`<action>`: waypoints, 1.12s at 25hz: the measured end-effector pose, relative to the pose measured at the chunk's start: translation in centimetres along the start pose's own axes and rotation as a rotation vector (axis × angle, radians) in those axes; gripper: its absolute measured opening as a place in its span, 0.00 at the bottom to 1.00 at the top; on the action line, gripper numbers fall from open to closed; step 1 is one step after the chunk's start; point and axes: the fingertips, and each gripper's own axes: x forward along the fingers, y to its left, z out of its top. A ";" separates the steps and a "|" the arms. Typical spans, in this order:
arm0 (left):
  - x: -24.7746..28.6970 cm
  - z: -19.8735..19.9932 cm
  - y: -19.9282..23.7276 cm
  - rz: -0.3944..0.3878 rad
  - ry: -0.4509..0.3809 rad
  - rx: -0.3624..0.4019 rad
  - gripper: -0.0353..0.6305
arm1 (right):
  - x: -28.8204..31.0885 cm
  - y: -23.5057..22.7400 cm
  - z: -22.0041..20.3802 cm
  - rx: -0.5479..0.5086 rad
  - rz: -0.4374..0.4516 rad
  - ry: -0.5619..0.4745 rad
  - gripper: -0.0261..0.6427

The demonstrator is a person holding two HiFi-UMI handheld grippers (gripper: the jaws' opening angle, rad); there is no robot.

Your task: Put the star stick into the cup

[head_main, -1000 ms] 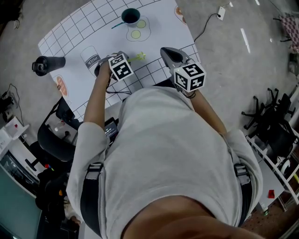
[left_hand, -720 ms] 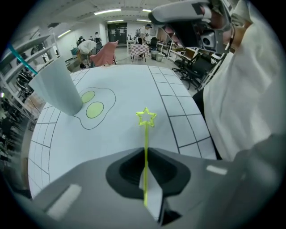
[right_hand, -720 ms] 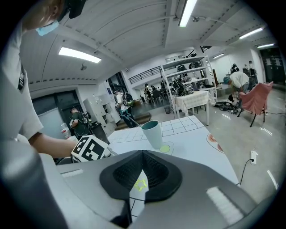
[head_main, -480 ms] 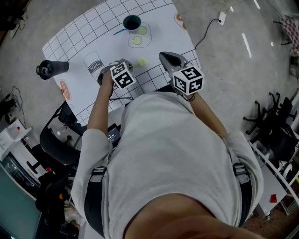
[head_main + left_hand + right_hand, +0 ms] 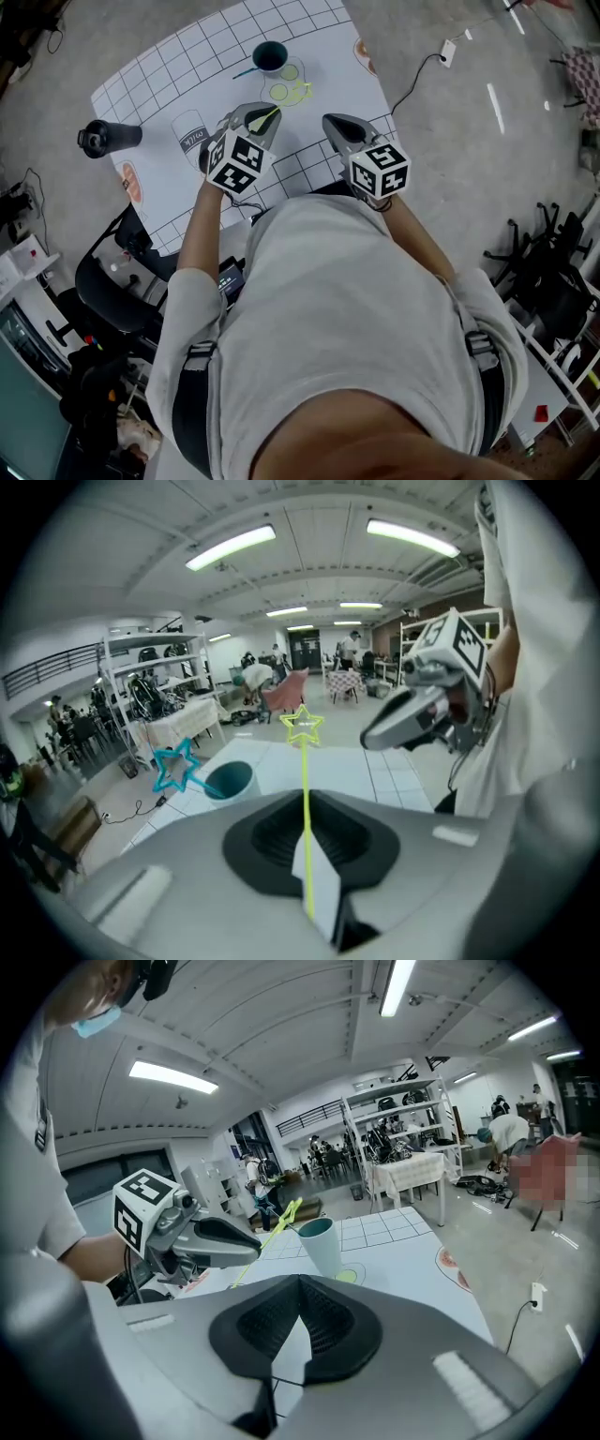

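A thin yellow-green star stick (image 5: 281,103) is pinched in my left gripper (image 5: 263,116), which is shut on its lower part. In the left gripper view the stick (image 5: 304,789) rises from between the jaws, its star (image 5: 302,726) in the air. The teal cup (image 5: 270,56) stands upright at the far side of the white grid mat (image 5: 164,70), with a blue star stick (image 5: 175,766) leaning in it. The cup (image 5: 230,780) is ahead and left of the held star. My right gripper (image 5: 337,123) hovers at the right, shut and holding nothing.
A white "milk" container (image 5: 190,133) lies on the mat left of my left gripper. A black bottle (image 5: 108,137) lies at the mat's left edge. Green printed circles (image 5: 279,91) sit before the cup. A black chair (image 5: 108,281) is at the left and a cable (image 5: 417,56) on the floor.
The yellow star stick lay on the mat beside my left gripper. It is now gripped, lifted off the mat and carried toward the cup. My right gripper has barely moved.
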 end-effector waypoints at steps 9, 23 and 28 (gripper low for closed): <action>-4.9 9.6 4.0 0.215 -0.498 -0.317 0.08 | -0.7 -0.9 -0.5 -0.024 0.020 0.033 0.04; -9.3 12.8 11.2 0.801 -0.867 -0.572 0.08 | 1.4 -5.4 3.8 -0.143 0.166 -0.021 0.04; -7.3 13.4 12.0 0.953 -0.872 -0.500 0.08 | 2.5 -7.0 4.1 -0.134 0.184 -0.035 0.04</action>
